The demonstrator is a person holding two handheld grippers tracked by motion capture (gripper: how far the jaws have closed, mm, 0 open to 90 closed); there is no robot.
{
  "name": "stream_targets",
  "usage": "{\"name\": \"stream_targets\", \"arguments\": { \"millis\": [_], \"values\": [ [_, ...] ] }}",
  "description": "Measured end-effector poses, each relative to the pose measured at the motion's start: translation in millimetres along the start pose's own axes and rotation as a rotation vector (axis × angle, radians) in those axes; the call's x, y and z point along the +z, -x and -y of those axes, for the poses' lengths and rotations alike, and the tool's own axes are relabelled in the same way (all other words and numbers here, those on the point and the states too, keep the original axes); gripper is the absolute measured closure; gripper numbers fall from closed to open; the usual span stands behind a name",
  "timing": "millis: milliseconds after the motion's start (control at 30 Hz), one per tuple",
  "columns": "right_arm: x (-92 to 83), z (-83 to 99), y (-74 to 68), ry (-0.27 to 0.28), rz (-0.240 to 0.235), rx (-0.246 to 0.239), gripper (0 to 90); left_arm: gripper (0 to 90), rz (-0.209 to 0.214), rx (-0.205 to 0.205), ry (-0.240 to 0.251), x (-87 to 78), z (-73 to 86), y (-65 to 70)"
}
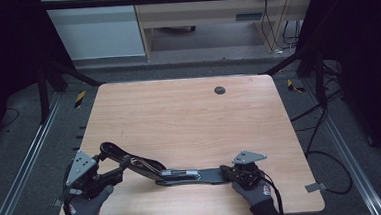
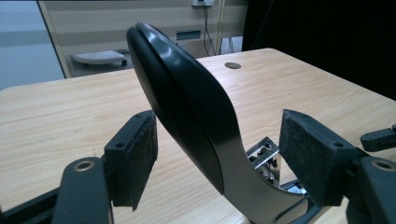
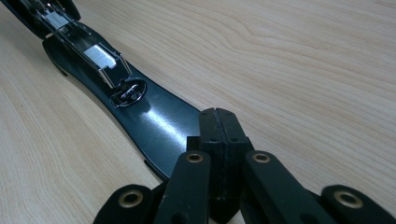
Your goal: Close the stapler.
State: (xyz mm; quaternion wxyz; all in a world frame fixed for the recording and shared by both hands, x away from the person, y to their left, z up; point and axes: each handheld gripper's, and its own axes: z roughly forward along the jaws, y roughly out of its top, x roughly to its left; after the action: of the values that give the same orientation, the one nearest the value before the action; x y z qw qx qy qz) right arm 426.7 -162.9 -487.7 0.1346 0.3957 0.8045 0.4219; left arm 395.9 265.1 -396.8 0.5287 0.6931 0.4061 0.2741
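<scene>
A black stapler lies swung open near the table's front edge. Its base and metal staple channel rest flat on the wood. Its black top arm rises up and to the left. My left gripper is open, and that raised arm stands between its pads with a clear gap on the right side. My right gripper is shut with nothing between its jaws. Its closed tips rest on the right end of the stapler's base.
The wooden table has a round dark grommet hole near its far edge. Black frame posts stand at both far corners. Cables trail over the floor at the right, and a gloved hand holds each gripper.
</scene>
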Motion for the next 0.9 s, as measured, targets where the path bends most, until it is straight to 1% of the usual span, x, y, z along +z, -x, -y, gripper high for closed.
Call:
{"name": "stream_targets", "arguments": {
  "millis": [133, 167, 200, 267, 333, 400, 500, 533, 700, 767, 900],
  "values": [
    [0.9, 0.1, -2.4, -0.007, 0.002, -0.008, 90.0, 31.2, -0.003, -0.001, -0.004, 0.9, -2.8, -1.7],
    [0.7, 0.2, -3.2, -0.008, -0.003, -0.012, 90.0, 35.2, -0.005, -0.002, -0.007, 0.7, -4.8, -2.1],
    [0.4, 0.3, -3.9, -0.007, -0.004, -0.01, 90.0, 37.0, -0.005, -0.002, -0.007, 0.7, -4.8, -2.1],
    [0.3, 0.7, -4.4, -0.005, -0.006, -0.008, 90.0, 38.7, -0.004, -0.006, -0.006, 0.1, -7.2, -1.8],
    [0.1, 1.9, -6.5, -0.008, -0.013, -0.005, 90.0, 43.2, -0.02, -0.006, -0.011, -0.1, -8.4, -1.5],
    [0.2, 2.3, -6.9, -0.01, -0.014, -0.007, 90.0, 44.2, -0.02, -0.014, -0.011, -0.5, -8.6, -2.3],
    [1.1, 3.7, -9.5, -0.015, -0.02, -0.005, 90.0, 51.4, -0.025, -0.027, -0.015, -1.9, -7.9, -4.2],
    [1.5, 3.8, -9.7, -0.018, -0.021, -0.006, 90.0, 52.5, -0.026, -0.03, -0.015, -2.0, -8.0, -4.4],
    [6.0, 5.4, -11.2, -0.033, -0.018, -0.007, 90.0, 53.7, -0.023, -0.044, -0.019, -2.6, -8.5, -5.0],
    [6.2, 5.7, -10.9, -0.031, -0.019, -0.005, 90.0, 53.9, -0.022, -0.056, -0.015, -2.5, -8.4, -4.9],
    [5.7, 6.3, -9.9, -0.026, -0.011, -0.004, 90.0, 54.7, -0.021, -0.066, -0.015, -3.3, -8.8, -3.4]
  ]
}}
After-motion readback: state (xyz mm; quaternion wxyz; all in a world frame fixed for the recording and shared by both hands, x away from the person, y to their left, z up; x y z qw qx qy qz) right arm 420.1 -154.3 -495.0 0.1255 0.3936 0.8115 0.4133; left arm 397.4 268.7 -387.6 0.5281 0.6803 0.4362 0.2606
